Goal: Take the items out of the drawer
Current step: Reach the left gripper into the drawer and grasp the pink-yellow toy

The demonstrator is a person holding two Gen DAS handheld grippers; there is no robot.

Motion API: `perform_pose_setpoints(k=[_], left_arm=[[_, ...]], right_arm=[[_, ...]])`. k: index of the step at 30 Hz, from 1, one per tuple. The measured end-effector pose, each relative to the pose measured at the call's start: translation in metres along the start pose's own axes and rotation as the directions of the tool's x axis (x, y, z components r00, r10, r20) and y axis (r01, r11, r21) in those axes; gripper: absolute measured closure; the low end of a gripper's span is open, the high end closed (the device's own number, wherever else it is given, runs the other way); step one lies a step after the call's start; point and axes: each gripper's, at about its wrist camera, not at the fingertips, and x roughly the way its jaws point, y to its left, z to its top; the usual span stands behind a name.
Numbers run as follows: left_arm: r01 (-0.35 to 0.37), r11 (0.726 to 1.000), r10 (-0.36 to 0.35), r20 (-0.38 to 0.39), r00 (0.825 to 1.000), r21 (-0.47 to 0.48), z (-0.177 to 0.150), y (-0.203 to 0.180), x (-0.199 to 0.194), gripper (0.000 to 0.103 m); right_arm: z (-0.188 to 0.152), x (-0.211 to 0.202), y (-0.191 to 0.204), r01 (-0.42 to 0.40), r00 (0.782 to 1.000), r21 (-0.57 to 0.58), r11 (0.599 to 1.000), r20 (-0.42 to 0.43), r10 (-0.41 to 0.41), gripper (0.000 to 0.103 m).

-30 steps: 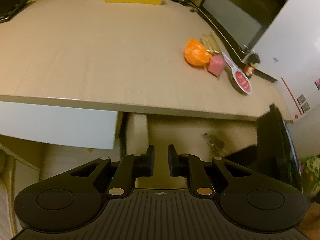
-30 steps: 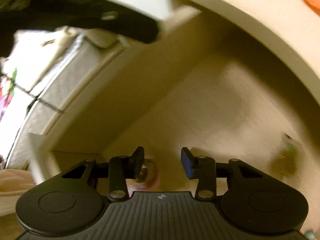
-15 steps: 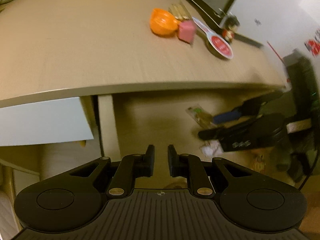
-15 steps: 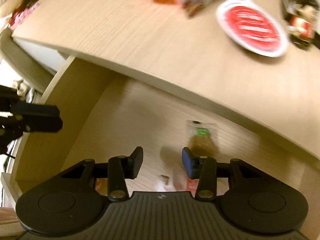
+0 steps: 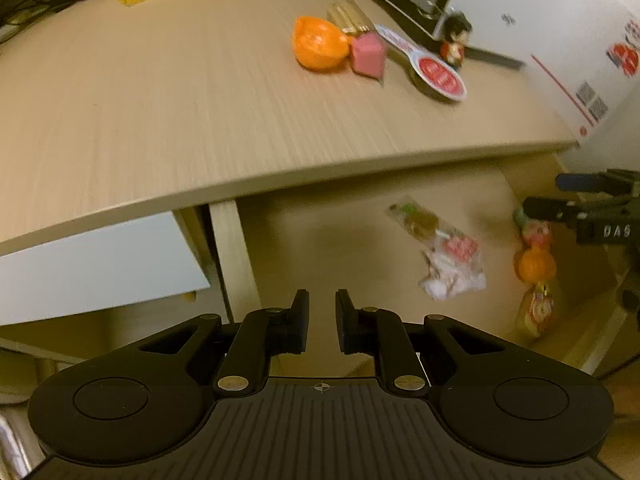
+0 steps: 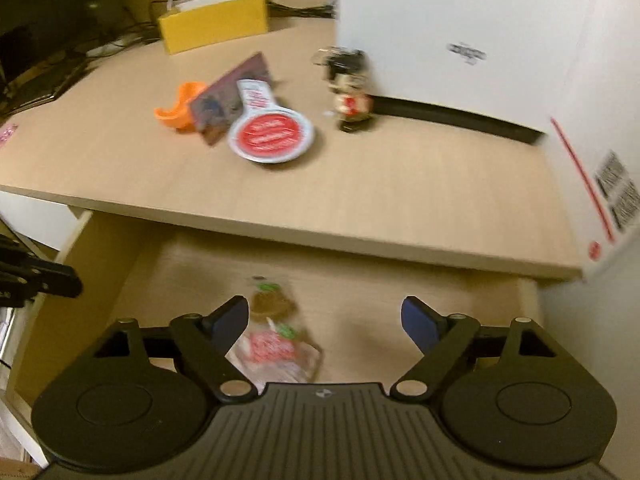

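The drawer (image 5: pixel 320 240) stands open under the desk's edge. On its floor lie clear snack packets (image 5: pixel 440 248) and, at the right, a string of small colourful toys (image 5: pixel 536 264). My left gripper (image 5: pixel 322 320) hovers over the drawer's front left, its jaws almost together with nothing between them. My right gripper (image 6: pixel 324 312) hangs above the drawer with its jaws opening wide and nothing between the pads. The packets (image 6: pixel 276 344) show below its left finger. In the left wrist view the right gripper (image 5: pixel 546 196) is at the right edge, above the toy string.
On the desk top (image 5: pixel 160 112) lie an orange (image 5: pixel 318 44), a pink block (image 5: pixel 368 54), a red-and-white paddle (image 5: pixel 438 74), a small figurine (image 6: pixel 350 88) and a yellow box (image 6: pixel 216 20). A white box (image 6: pixel 480 40) stands at the right. A white panel (image 5: pixel 100 264) is left of the drawer.
The right gripper has risen from deep in the drawer toward the desk's edge, rolled, and spread its jaws wide. The left gripper rolled a little and stayed nearly closed.
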Motion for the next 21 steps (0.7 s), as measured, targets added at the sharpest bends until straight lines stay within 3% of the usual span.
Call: perform_pose_setpoints(k=[5,10,21], left_arm=[[0.083,0.99,-0.069,-0.122,0.99,0.114,-0.011,-0.023,0.011,0.088],[0.101,0.964,-0.057,-0.179,0.982,0.245,-0.022,-0.054,0.02,0.088],[0.081,0.957,-0.023,-0.206,0.978,0.279,-0.026,-0.067,0.033,0.087]], right_arm=[[-0.02,0.013,0.007,-0.011,0.999,0.062,0.998,-0.05,0.014,0.019],[-0.035,0.015,0.016,-0.02,0.997,0.032,0.999,-0.073,0.022,0.019],[-0.039,0.017,0.016,-0.037,0.994,0.013,0.999,-0.105,0.039,0.019]])
